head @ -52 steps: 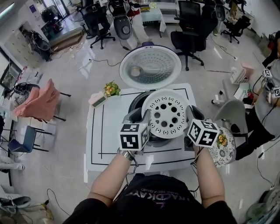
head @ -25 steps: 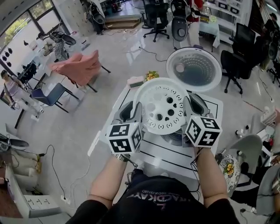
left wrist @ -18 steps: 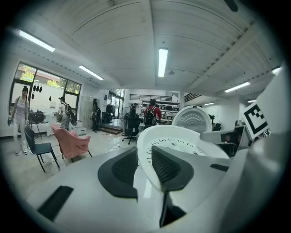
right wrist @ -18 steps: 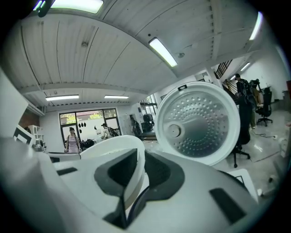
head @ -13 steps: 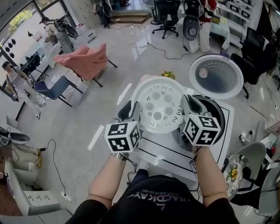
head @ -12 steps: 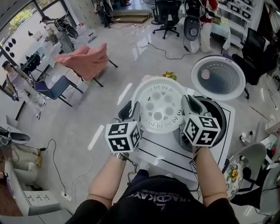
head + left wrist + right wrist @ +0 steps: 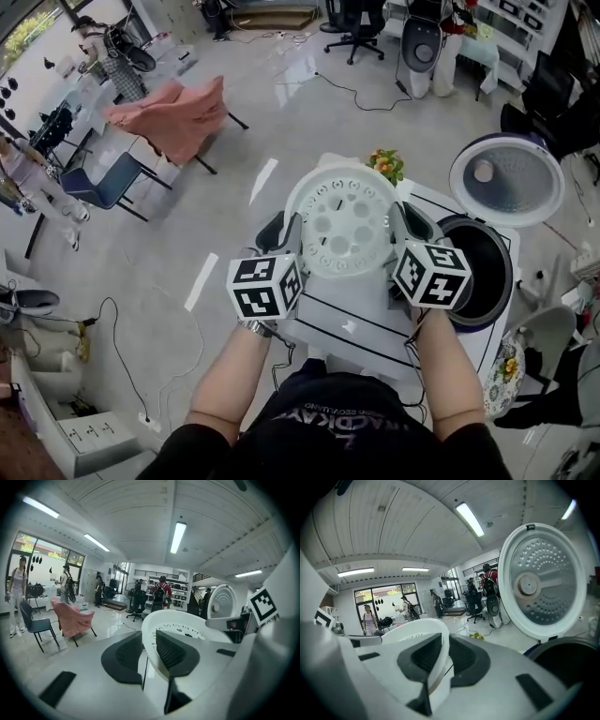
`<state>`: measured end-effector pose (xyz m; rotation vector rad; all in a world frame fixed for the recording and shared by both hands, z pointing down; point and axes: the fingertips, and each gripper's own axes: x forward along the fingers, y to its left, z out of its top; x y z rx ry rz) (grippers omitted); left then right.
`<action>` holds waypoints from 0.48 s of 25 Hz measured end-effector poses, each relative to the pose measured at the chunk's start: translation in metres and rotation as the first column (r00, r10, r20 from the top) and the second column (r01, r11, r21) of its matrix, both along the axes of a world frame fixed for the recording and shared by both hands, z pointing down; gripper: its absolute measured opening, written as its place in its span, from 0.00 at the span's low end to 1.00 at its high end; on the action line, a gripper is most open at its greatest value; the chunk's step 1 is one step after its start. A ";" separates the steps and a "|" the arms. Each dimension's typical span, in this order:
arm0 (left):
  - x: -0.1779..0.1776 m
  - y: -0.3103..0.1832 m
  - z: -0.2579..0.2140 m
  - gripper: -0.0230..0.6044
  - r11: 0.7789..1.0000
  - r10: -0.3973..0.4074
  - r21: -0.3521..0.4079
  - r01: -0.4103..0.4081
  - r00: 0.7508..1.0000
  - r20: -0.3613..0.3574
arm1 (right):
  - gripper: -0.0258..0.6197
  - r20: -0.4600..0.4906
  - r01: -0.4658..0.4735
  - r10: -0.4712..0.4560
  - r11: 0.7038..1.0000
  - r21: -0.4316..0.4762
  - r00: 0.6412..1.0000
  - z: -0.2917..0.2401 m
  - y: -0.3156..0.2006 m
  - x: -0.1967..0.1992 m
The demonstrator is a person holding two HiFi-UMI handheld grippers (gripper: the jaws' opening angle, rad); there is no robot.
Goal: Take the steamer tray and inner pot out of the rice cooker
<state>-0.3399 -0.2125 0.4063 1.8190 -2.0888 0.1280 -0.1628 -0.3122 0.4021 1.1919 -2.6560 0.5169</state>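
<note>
The white steamer tray [image 7: 342, 223], round and full of holes, hangs level above the left part of the table. My left gripper [image 7: 286, 232] is shut on its left rim and my right gripper [image 7: 405, 225] on its right rim. In the left gripper view the tray's rim [image 7: 149, 634] stands between the black pads [image 7: 171, 648]. The right gripper view shows the rim [image 7: 439, 653] pinched the same way. To the right of the tray stands the rice cooker [image 7: 506, 298] with its dark inner pot [image 7: 478, 267] inside and its lid [image 7: 506, 180] swung open.
The white table [image 7: 352, 328] with black lines carries the cooker and a small flower pot [image 7: 384, 165] at its far edge. A patterned stool [image 7: 494, 370] stands to the right. Chairs, a pink-draped chair [image 7: 173, 117], floor cables and people are further off.
Both grippers have carried the tray to the left, off the cooker's opening and slightly lower. The cooker's dark inside now shows uncovered to the tray's right.
</note>
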 end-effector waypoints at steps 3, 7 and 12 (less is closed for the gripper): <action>-0.016 -0.011 0.016 0.18 1.000 0.019 -0.016 -0.020 1.000 -0.018 | 0.12 -0.018 -0.020 0.019 1.000 -0.017 1.000 0.016 -0.008 -0.014; -0.028 -0.029 0.037 0.18 0.998 0.048 -0.038 -0.050 0.998 -0.041 | 0.12 -0.041 -0.045 0.043 0.998 -0.041 0.998 0.036 -0.021 -0.024; -0.040 -0.046 0.065 0.18 0.994 0.080 -0.065 -0.086 0.993 -0.087 | 0.12 -0.045 -0.077 0.073 0.994 -0.080 0.996 0.062 -0.033 -0.033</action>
